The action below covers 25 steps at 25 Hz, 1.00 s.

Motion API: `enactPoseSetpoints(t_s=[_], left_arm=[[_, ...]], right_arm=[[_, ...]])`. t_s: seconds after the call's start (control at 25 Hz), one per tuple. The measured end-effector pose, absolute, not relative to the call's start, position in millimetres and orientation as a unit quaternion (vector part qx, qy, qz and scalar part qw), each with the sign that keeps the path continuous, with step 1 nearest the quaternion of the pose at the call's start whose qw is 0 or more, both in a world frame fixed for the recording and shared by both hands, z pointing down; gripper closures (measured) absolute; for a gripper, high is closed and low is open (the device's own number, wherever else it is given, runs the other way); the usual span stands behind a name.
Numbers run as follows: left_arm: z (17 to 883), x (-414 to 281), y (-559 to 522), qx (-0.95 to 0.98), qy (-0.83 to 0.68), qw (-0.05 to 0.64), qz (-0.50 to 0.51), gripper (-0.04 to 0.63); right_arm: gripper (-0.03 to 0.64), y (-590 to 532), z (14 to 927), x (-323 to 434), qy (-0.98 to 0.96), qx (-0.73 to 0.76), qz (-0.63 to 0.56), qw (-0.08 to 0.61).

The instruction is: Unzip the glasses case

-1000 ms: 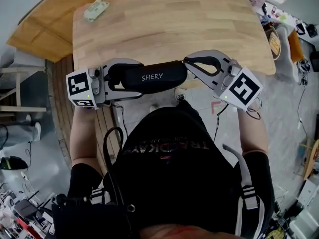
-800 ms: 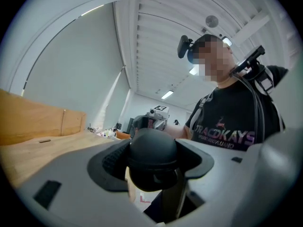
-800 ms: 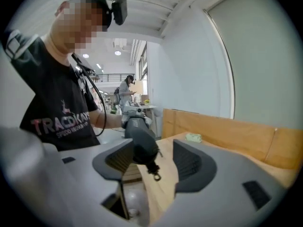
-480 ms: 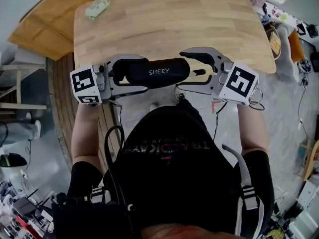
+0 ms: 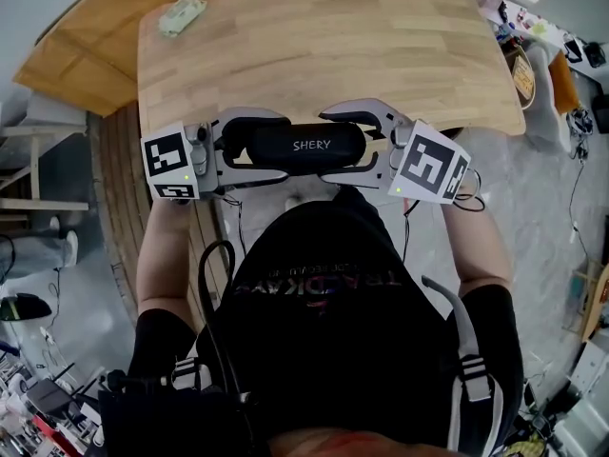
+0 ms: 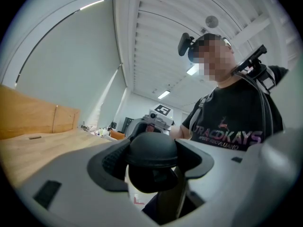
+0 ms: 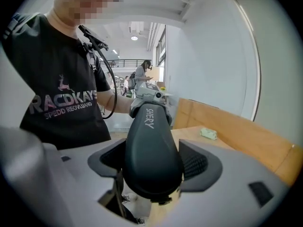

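A black glasses case (image 5: 304, 146) marked SHERY hangs in the air just before the table's near edge. My left gripper (image 5: 262, 148) is shut on its left end, and in the left gripper view the case's rounded end (image 6: 151, 150) fills the space between the pads. My right gripper (image 5: 333, 145) has just been opening its jaws. They now stand wide around the case's right end. In the right gripper view the case (image 7: 151, 145) lies between the pads, with a gap showing beside the ribbed pad (image 7: 195, 164). The zipper is not visible.
The wooden table (image 5: 324, 46) stretches ahead, with a small pale green packet (image 5: 183, 15) at its far left corner. A cluttered stand (image 5: 533, 55) sits to the right. My torso is close below both grippers. Another person (image 7: 142, 74) stands far off.
The right gripper, shut and tilted at the case's right end a second ago, has opened and slid left, so its jaws now straddle that end. The left gripper keeps its hold.
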<state>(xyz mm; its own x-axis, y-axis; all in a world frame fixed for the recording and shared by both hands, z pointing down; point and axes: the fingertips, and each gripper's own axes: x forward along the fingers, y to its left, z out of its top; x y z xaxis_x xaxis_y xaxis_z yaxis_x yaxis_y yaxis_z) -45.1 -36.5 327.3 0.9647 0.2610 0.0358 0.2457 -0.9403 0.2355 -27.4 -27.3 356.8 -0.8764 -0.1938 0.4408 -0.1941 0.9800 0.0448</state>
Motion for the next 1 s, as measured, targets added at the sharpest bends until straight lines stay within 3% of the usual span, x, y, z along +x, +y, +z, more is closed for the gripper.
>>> enactPoseSetpoints(t_s=[0.56,0.68,0.76,0.84,0.88,1.0], left_arm=[[346.1,-50.5,-35.2,0.984,0.116,0.134,0.034,0.282],[351.4,-65.9,-50.4,0.986,0.075,0.145,0.032,0.288],[360.9,-70.0,-62.0,0.988,0.031,0.144,0.046,0.375],[379.5,-69.7,-77.7,0.986,-0.031,0.146,0.073,0.544],[390.5,-68.2,-84.3,0.983,-0.058,0.151,0.087,0.583],[416.2,-58.8,-89.0,0.975,-0.09,0.169,0.112,0.583]], right_arm=[[0.319,-9.4,379.5,6.9,-0.959,0.083,0.001,0.272],[0.319,-24.9,382.3,32.9,-0.961,0.129,0.026,0.243],[0.319,-42.9,388.5,52.6,-0.957,0.182,0.064,0.217],[0.319,-61.7,399.6,71.7,-0.95,0.22,0.091,0.202],[0.319,-70.8,406.0,80.1,-0.946,0.236,0.102,0.197],[0.319,-95.4,427.3,99.0,-0.934,0.272,0.127,0.192]])
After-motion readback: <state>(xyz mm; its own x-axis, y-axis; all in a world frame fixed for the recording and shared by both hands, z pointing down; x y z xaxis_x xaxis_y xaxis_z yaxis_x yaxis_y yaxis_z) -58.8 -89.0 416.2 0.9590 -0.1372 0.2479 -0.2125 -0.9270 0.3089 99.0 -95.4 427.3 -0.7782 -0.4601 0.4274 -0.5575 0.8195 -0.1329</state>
